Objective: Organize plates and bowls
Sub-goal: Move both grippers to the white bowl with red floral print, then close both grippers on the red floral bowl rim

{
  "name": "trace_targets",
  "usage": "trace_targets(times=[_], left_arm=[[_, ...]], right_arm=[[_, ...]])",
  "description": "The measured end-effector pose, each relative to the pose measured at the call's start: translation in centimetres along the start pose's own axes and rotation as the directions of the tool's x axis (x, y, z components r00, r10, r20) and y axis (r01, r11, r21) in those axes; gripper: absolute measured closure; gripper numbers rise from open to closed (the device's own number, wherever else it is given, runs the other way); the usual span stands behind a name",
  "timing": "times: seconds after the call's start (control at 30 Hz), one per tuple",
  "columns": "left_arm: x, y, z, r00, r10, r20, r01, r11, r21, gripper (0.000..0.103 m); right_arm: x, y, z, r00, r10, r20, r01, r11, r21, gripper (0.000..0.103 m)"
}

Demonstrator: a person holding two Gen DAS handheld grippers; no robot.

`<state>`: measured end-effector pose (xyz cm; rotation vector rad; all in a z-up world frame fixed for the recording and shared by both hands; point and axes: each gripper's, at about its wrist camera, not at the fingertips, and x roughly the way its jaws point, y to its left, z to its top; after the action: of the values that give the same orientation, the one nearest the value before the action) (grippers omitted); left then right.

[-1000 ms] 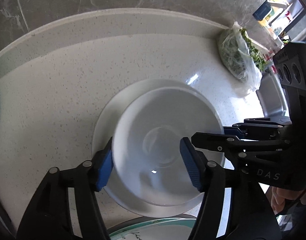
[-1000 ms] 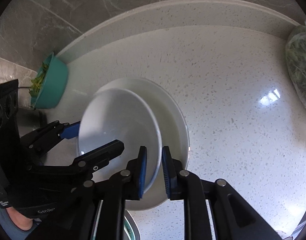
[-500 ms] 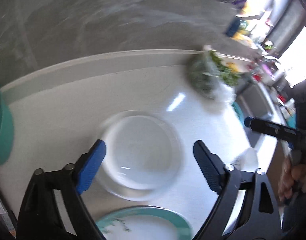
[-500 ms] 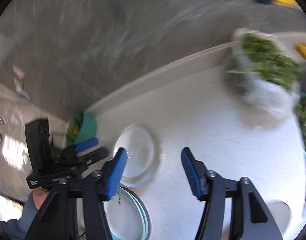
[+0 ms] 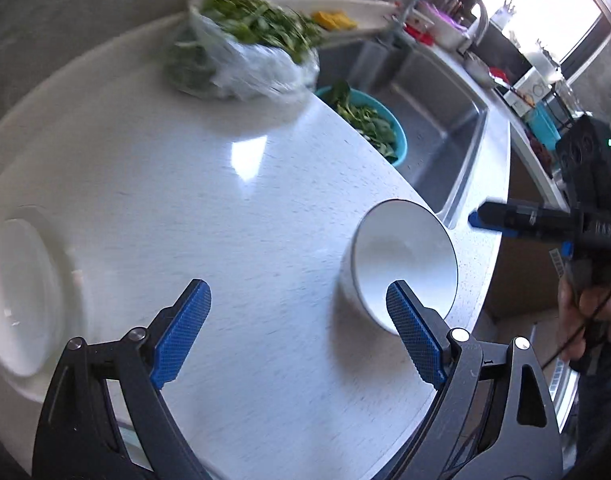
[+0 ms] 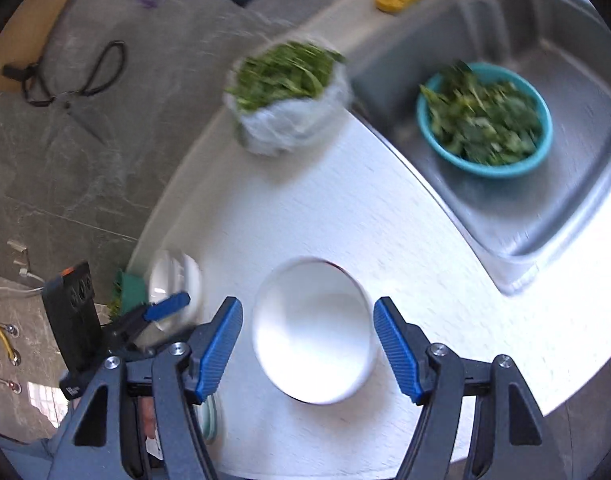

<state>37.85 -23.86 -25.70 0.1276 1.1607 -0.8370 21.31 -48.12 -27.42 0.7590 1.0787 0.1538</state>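
Note:
A white bowl (image 6: 313,328) stands alone on the white counter near its front edge; it also shows in the left wrist view (image 5: 401,260). My right gripper (image 6: 307,346) is open, its blue pads on either side of this bowl, apart from it. My left gripper (image 5: 301,336) is open and empty over bare counter, the bowl just past its right pad. A white bowl stacked on a white plate (image 5: 21,296) sits at the far left; it also shows in the right wrist view (image 6: 171,284). A teal-rimmed plate (image 6: 211,416) shows partly behind the right gripper's left finger.
A plastic bag of greens (image 5: 241,56) lies at the back of the counter. A steel sink (image 6: 545,184) holds a teal bowl of greens (image 6: 485,120). A second teal bowl of greens (image 6: 125,292) is at the left. The counter edge runs close by the lone bowl.
Both grippers let go of the bowl stacked on the plate, opened and swung right. The right gripper now straddles the lone white bowl near the sink.

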Motion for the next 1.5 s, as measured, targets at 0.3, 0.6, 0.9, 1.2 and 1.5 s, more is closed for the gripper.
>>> trace_targets(times=[0.3,0.6,0.9,1.2,1.5], left_arm=[[5.4,-2.9,-0.2,0.997,0.053,-0.06,-0.05,0.998,0.048,0.0],[9.0,-2.9,0.5,0.991,0.071,-0.115,-0.067,0.997,0.036,0.0],[10.4,-2.7,1.1,0.988,0.101,-0.119,-0.1,0.995,0.019,0.025],[12.0,-2.7,1.2,0.991,0.02,-0.134,-0.021,1.0,-0.008,0.063],[13.0,-3.6,1.4,0.986,-0.037,-0.16,0.037,0.999,-0.002,0.084]], right_arm=[[0.9,-4.0,-1.1,0.999,0.022,-0.031,-0.021,0.998,0.053,0.022],[2.6,-4.4,-1.7,0.996,0.017,-0.088,-0.017,1.0,0.01,0.025],[4.7,-4.5,-2.0,0.987,0.024,-0.157,-0.026,1.0,-0.007,0.039],[5.5,-4.7,-2.2,0.983,0.024,-0.185,-0.024,1.0,0.001,0.062],[5.9,-3.9,-2.0,0.982,0.024,-0.189,-0.028,0.999,-0.019,0.075]])
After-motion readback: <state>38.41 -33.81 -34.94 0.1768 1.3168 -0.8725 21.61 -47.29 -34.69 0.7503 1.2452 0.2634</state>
